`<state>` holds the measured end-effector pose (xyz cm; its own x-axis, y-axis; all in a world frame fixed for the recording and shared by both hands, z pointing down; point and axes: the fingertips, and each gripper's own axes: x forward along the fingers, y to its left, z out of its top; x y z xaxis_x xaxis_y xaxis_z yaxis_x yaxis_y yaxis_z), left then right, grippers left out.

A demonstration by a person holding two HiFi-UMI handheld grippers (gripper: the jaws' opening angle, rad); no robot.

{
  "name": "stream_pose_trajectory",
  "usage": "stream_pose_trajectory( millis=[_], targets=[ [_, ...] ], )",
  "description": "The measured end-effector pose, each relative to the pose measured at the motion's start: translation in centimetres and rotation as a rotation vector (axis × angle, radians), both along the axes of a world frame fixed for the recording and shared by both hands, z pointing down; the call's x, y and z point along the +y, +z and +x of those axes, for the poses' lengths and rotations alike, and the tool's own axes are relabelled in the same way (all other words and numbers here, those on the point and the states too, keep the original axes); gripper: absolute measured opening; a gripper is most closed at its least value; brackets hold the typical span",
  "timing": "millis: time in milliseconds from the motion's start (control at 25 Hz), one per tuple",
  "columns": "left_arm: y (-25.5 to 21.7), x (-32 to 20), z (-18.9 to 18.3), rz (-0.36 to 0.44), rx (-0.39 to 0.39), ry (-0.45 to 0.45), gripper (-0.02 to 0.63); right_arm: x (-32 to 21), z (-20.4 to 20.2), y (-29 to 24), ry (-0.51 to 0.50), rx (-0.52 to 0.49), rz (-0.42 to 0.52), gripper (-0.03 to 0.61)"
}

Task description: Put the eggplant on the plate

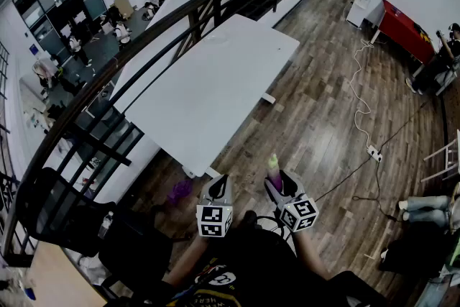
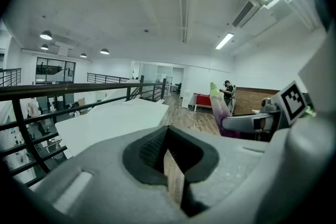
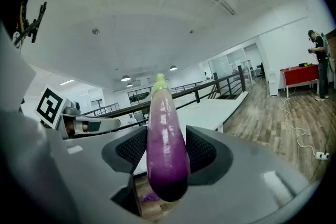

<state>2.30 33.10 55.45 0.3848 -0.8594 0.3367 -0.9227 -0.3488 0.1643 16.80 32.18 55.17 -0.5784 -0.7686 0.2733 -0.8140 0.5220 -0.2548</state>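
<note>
right tool (image 1: 277, 180) gripped eggplant (image 3: 167, 155) stem-up, short of tabletop (image 1: 215, 83), likely for carrying to plate | left tool (image 1: 218, 188) hung alongside, jaws together, spare | plate was unseen

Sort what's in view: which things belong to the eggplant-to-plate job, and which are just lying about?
Job: eggplant, clamped in the right claw; no plate clearly in view.
Lying about: white table, red table, floor cable with power strip, black chair, closed empty left claw.
</note>
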Motion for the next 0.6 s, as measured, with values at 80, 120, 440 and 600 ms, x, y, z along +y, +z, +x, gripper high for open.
stream_pose_trajectory(
  millis=[80,120,440,600],
  targets=[
    [-0.1,-0.1,0.0,0.001,0.000,-0.002,0.005,-0.1,-0.1,0.1,-0.002,0.000,-0.001,0.232],
    [-0.2,-0.2,-0.1,0.002,0.000,-0.002,0.005,-0.1,-0.1,0.2,-0.003,-0.001,-0.001,0.233],
    [0.0,-0.4,0.5,-0.001,0.009,-0.013,0.005,-0.5,0.1,0.1,-0.025,0.006,0.005,0.233],
    [0.4,-0.8,1.3,-0.007,0.002,-0.006,0.005,-0.7,0.6,0.7,-0.054,-0.020,-0.017,0.233]
  ],
)
